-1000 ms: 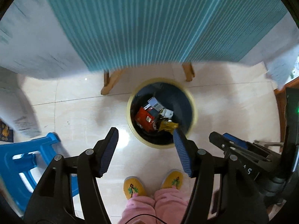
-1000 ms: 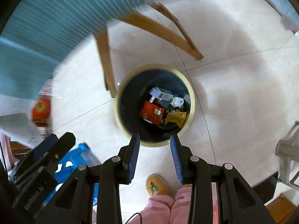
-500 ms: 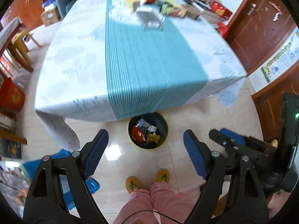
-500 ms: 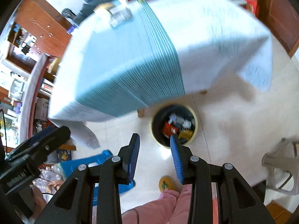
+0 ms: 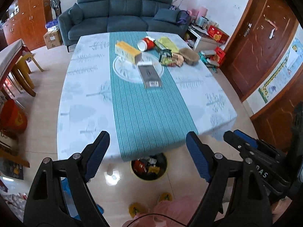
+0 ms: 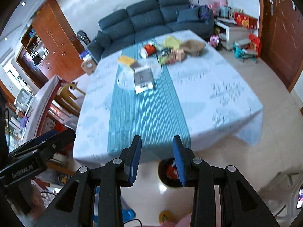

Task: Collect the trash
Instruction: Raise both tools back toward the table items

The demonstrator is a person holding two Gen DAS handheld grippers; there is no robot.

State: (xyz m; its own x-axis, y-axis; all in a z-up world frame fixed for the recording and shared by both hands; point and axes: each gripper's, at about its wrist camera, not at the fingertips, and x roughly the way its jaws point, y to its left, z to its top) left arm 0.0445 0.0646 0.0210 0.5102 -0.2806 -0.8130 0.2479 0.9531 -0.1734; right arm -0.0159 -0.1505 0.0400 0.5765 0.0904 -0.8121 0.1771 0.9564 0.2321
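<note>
Pale glossy floor tiles lie under both claws. Left claw (image 5: 146, 157) has just been opening and stands wide with nothing between its blue pads; right claw (image 6: 156, 158) is partly open and empty too. Just beyond, at twelve o'clock, the round yellow-rimmed trash bin (image 5: 148, 167), holding wrappers, sits half under the bench (image 5: 85, 94) with its white-and-teal striped cloth. Farther out on the bench: a grey flat carton (image 5: 150, 74), a yellow box (image 5: 127, 52), a red paper cup (image 5: 146, 44).
</note>
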